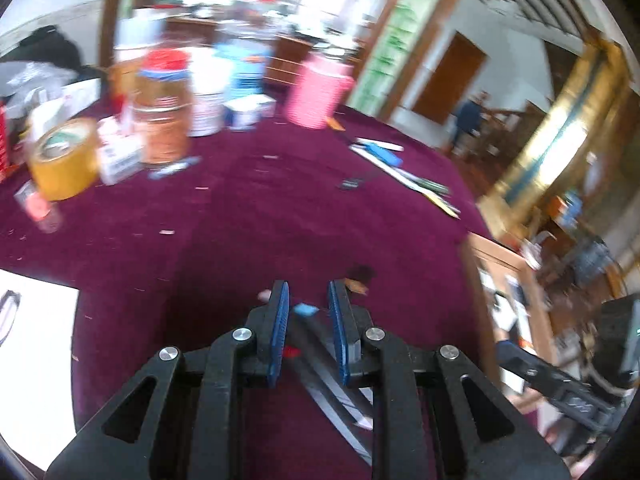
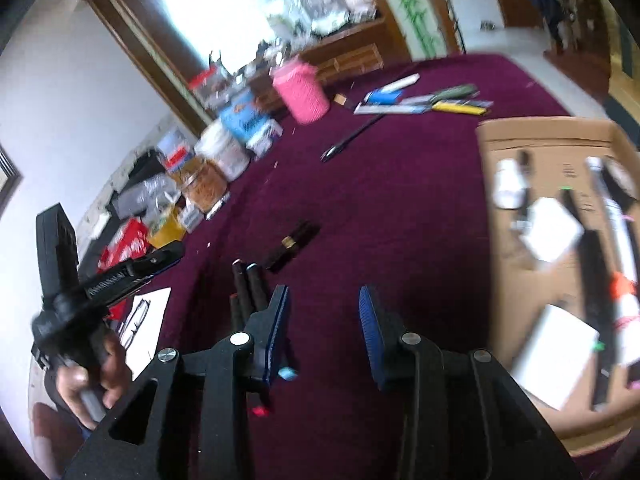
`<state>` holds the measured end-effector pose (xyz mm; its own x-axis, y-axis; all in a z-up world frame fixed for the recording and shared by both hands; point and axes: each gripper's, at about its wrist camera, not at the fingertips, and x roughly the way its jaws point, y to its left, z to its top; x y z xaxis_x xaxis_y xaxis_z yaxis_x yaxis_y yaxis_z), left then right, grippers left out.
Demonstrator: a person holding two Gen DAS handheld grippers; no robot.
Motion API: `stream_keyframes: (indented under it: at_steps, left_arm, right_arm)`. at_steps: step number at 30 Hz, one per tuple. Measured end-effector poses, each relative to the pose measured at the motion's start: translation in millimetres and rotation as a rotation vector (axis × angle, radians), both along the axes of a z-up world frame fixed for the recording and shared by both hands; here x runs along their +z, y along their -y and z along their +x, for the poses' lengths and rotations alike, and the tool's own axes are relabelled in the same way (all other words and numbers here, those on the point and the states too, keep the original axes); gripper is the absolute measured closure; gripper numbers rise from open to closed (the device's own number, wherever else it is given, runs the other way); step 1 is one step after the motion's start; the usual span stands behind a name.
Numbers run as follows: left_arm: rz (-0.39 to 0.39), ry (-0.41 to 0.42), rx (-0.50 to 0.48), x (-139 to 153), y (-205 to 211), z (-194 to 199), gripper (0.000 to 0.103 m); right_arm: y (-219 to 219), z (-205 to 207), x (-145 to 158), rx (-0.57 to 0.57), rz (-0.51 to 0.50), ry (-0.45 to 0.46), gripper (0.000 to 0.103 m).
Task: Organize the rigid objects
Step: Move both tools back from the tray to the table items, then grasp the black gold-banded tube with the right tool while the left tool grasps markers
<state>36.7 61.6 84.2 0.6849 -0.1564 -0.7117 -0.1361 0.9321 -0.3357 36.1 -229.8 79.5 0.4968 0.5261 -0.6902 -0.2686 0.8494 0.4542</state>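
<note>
Left wrist view: the whole frame is smeared by motion. The left gripper (image 1: 308,300) fills the bottom centre, its blue pads (image 1: 279,332) narrowly apart, and dark pens (image 1: 332,384) run slantwise between them down to the lower right. Whether the pads press on the pens I cannot tell for certain, but the pens hang between them above the maroon cloth (image 1: 248,216). A light-blue cap end (image 1: 306,309) shows at the pens' upper tip. At the upper left stands a blurred cluster: a tape roll (image 1: 64,160), a jar (image 1: 164,120) and a pink cylinder (image 1: 318,90); their labels are unreadable. Rulers and pens (image 1: 404,172) lie at the upper right. A white sheet (image 1: 36,360) is cut off by the left edge. The box (image 1: 500,264) is only partly seen at the right, its contents a blur.

Right wrist view: the right gripper (image 2: 324,304) sits at the bottom centre, jaws parted with nothing between the pads. Black pens (image 2: 250,288) lie on the cloth just left of its left finger, partly hidden behind it. A small dark object (image 2: 294,242) lies further up. The cardboard box (image 2: 552,136) at the right holds pens and white cards, blurred and cut off. At the lower left a hand (image 2: 92,376) holds the other gripper, its tips hard to make out.
</note>
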Motion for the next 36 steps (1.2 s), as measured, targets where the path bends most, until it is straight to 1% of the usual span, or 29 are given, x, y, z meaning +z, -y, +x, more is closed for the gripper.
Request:
stream_keyframes:
  at_steps: [1,3,4,5,6,8,10,13,16,19,21,22,24,25,28,30,33,34,35,36]
  left_arm:
    - [-0.009,-0.014,0.035,-12,-10,4,0.085]
    - [-0.032,-0.041,0.058,-27,-21,8,0.085]
    - [-0.041,-0.081,0.088,-34,-26,13,0.085]
    - [-0.079,-0.088,0.094,-36,-32,15,0.085]
    - [-0.103,-0.078,0.09,-37,-35,14,0.085]
    - [-0.066,-0.055,0.135,-34,-39,9,0.085]
    - [-0.041,-0.047,0.149,-32,-41,8,0.085]
    - [-0.084,-0.06,0.143,-36,-46,7,0.085]
    - [-0.088,-0.072,0.13,-35,-46,9,0.085]
    - [-0.078,-0.068,0.124,-33,-45,9,0.085]
    - [-0.075,-0.07,0.123,-34,-44,8,0.085]
    - [-0.074,-0.077,0.123,-35,-44,8,0.085]
    - [-0.075,-0.088,0.12,-38,-44,9,0.085]
    - [-0.076,-0.092,0.117,-39,-44,9,0.085]
    - [-0.063,-0.094,0.11,-38,-41,11,0.085]
    - [-0.062,-0.1,0.097,-40,-40,13,0.085]
    - [-0.089,-0.131,0.062,-46,-38,16,0.085]
    - [-0.099,-0.145,0.044,-49,-36,17,0.085]
    - [-0.105,-0.151,0.038,-50,-35,17,0.086]
    - [-0.105,-0.156,0.033,-50,-33,15,0.086]
  right_arm:
    - [-13,10,-2,0.013,-0.007,-0.021,0.071]
    - [-37,29,-14,0.023,-0.031,-0.082,0.071]
    - [-48,38,-19,0.029,-0.025,-0.115,0.071]
    - [-61,49,-25,0.037,-0.015,-0.147,0.071]
    - [-70,57,-30,0.032,-0.016,-0.169,0.071]
    - [-85,75,-43,-0.013,-0.01,-0.214,0.072]
    - [-94,85,-49,-0.021,-0.026,-0.243,0.072]
    - [-105,96,-58,-0.048,-0.078,-0.272,0.072]
    - [-116,104,-66,-0.06,-0.154,-0.29,0.071]
    - [-123,108,-61,-0.059,-0.228,-0.266,0.071]
    - [-130,108,-57,-0.017,-0.303,-0.228,0.072]
    - [-132,107,-56,0.004,-0.327,-0.215,0.074]
    - [-131,103,-54,0.066,-0.374,-0.182,0.083]
    - [-129,102,-56,0.084,-0.387,-0.174,0.086]
    - [-117,85,-52,0.163,-0.376,-0.149,0.087]
    - [-119,60,-50,0.233,-0.413,-0.109,0.087]
    - [-121,22,-49,0.318,-0.4,-0.076,0.087]
    - [-122,11,-49,0.35,-0.381,-0.068,0.087]
    - [-123,1,-50,0.387,-0.333,-0.079,0.087]
    - [-121,-5,-49,0.388,-0.311,-0.083,0.087]
